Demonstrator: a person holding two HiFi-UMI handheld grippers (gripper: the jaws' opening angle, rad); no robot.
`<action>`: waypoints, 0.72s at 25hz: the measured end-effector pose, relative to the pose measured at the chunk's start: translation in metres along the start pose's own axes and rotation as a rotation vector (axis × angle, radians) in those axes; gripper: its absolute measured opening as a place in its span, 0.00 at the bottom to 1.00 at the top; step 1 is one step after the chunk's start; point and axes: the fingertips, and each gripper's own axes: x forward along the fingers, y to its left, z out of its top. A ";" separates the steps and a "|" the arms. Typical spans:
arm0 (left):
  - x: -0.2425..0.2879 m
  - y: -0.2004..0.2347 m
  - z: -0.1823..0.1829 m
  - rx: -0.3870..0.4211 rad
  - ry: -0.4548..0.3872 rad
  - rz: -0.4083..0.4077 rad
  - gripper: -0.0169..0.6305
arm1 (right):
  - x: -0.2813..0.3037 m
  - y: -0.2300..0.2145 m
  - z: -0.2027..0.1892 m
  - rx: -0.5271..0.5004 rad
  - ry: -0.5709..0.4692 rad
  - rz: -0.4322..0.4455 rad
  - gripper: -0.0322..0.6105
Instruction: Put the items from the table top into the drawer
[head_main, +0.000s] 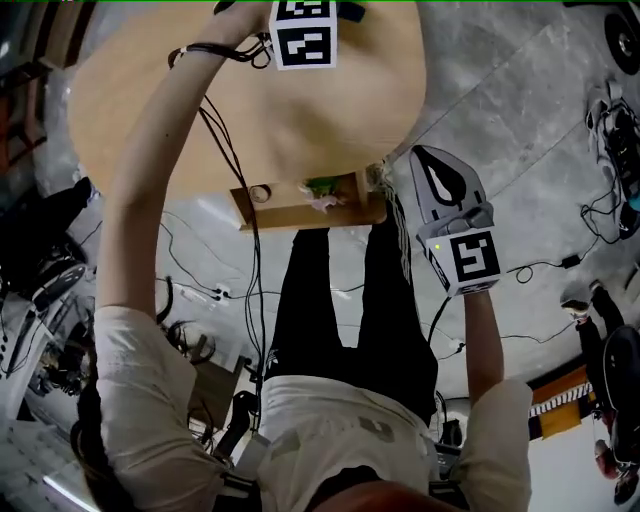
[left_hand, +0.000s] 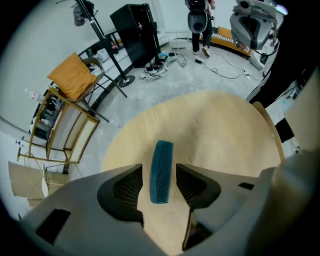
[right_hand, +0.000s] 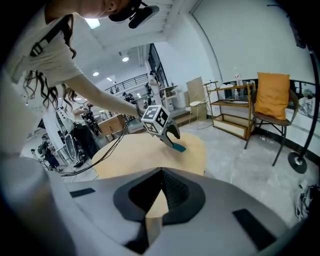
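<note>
Left gripper (left_hand: 159, 171) jaws stand wide astride the teal comb (left_hand: 162, 165) near the table (left_hand: 225, 130) edge, while right gripper (right_hand: 161, 173) is closed beside the open drawer (head_main: 300, 212).

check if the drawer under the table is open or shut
Open. In the head view the drawer sticks out past the edge of the table, and small items lie inside it.

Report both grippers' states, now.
Left gripper: jaws open, teal comb between them, not gripped.
Right gripper: jaws shut, empty.
</note>
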 end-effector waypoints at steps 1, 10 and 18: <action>0.007 -0.002 -0.002 0.017 0.016 -0.032 0.36 | 0.001 -0.001 -0.002 0.011 -0.001 -0.001 0.06; 0.030 -0.015 -0.009 -0.026 0.035 -0.234 0.36 | 0.029 0.021 0.009 -0.040 -0.034 0.092 0.06; 0.028 -0.023 -0.013 0.010 0.036 -0.332 0.36 | 0.043 0.030 0.015 -0.037 -0.040 0.112 0.06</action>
